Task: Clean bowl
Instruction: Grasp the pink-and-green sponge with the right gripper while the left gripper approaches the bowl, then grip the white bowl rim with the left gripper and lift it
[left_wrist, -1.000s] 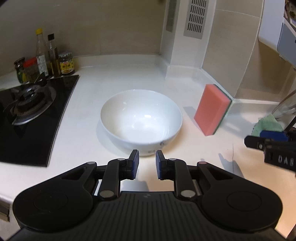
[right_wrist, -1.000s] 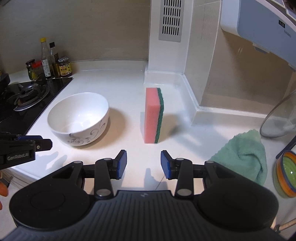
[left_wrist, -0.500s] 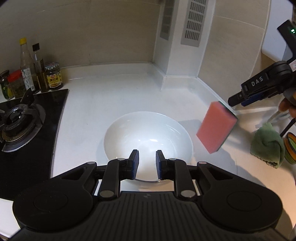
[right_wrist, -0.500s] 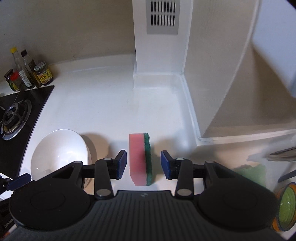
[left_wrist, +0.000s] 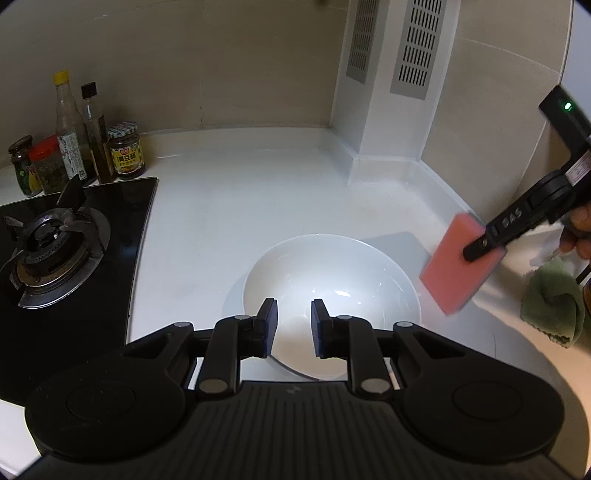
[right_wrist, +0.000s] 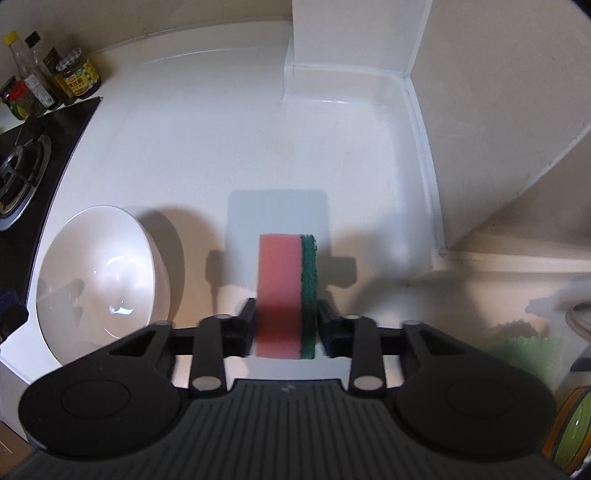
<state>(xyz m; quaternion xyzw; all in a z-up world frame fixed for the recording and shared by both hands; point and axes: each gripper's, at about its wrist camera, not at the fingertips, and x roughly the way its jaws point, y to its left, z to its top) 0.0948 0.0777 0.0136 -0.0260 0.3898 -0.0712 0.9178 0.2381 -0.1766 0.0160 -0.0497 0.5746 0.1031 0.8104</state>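
A white bowl (left_wrist: 332, 291) (right_wrist: 99, 273) stands upright on the white counter. My left gripper (left_wrist: 293, 328) hangs open over the bowl's near rim, which passes under its fingers. Whether they touch the rim I cannot tell. The pink sponge with a green scouring side (right_wrist: 284, 288) sits upright between the fingers of my right gripper (right_wrist: 286, 321), which is shut on it. In the left wrist view the sponge (left_wrist: 454, 269) hangs tilted just right of the bowl, off the counter, with the right gripper (left_wrist: 484, 243) on it and a hand (left_wrist: 576, 232) behind.
A black gas hob (left_wrist: 48, 251) lies left of the bowl, with bottles and jars (left_wrist: 81, 147) behind it. A green cloth (left_wrist: 550, 302) (right_wrist: 524, 350), a glass lid (right_wrist: 580, 317) and a striped bowl (right_wrist: 572, 432) are at the right. A vented wall column (left_wrist: 388, 55) stands behind.
My right gripper came down over the standing sponge, shut on it and raised it off the counter. My left gripper moved forward, from short of the bowl to over its near rim.
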